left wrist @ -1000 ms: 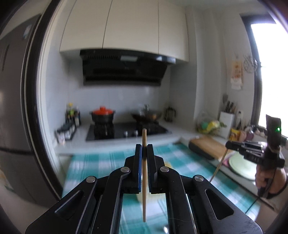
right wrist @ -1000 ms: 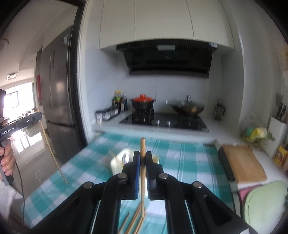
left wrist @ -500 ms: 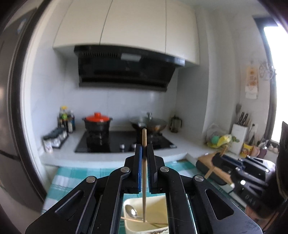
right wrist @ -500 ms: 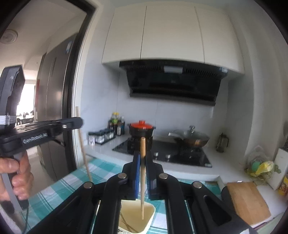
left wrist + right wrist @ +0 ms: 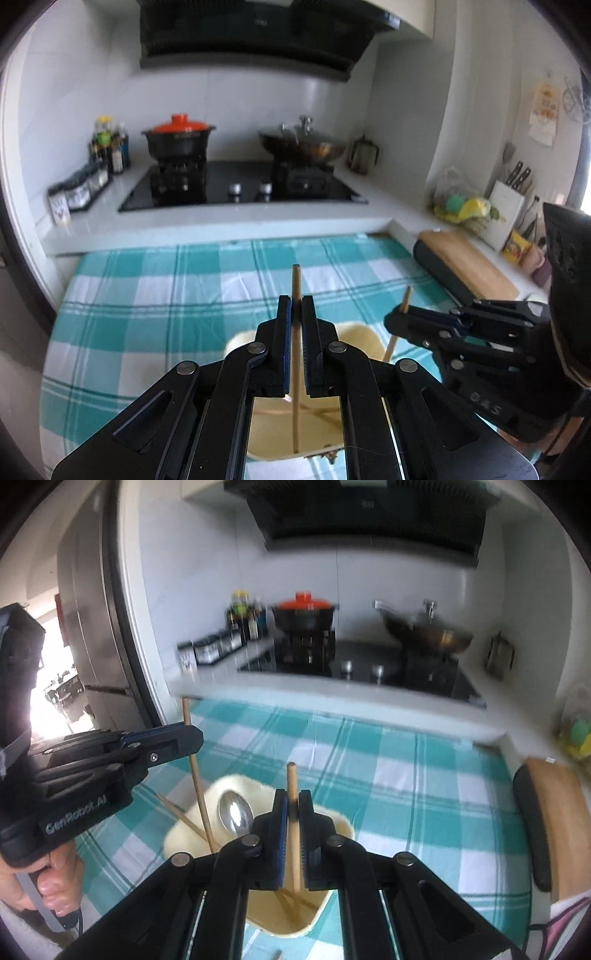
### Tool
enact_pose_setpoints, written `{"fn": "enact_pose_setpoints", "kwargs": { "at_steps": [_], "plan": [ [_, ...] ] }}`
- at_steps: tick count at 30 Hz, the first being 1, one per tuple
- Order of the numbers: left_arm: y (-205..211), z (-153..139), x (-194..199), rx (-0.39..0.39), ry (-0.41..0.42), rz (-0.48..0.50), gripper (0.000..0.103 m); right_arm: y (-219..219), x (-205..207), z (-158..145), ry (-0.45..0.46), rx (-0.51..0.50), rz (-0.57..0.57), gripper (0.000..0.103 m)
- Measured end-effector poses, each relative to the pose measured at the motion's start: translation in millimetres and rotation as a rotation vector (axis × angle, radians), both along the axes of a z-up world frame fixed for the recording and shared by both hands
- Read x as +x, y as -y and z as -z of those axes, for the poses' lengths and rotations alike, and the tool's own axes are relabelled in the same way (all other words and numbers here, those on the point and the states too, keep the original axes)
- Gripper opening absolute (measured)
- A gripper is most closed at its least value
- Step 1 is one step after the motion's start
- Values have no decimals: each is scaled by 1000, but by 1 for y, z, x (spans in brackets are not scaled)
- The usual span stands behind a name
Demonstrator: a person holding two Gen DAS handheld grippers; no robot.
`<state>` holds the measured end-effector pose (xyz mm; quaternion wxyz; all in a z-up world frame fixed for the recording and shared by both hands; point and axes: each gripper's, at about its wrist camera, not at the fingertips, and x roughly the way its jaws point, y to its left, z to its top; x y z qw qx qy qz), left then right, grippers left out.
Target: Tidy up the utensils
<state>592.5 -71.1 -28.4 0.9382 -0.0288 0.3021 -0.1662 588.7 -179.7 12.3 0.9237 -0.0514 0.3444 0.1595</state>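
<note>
While a spoon (image 5: pixel 234 816) already lies in the cream holder (image 5: pixel 332 821), each gripper, left gripper (image 5: pixel 295 321) and right gripper (image 5: pixel 291 808), clamps one chopstick (image 5: pixel 295 280) above it, undropped.

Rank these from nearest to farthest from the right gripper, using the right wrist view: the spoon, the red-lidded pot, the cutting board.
1. Spoon: in the cream container, just left of the right gripper.
2. Cutting board: on the right edge.
3. Red-lidded pot: on the stove at the back.
</note>
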Motion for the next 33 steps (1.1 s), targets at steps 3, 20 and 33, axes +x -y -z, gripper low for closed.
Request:
{"fn": "enact_pose_setpoints", "kwargs": {
  "at_steps": [3, 20, 33],
  "plan": [
    [2, 4, 3, 21, -37, -22, 7, 1, 6, 5, -32, -8, 14, 13],
    [-70, 25, -190, 338, -186, 128, 85, 87, -180, -59, 43, -189, -9, 44],
    [-90, 153, -266, 116, -309, -120, 90, 94, -309, 124, -173, -205, 83, 54]
  ]
}}
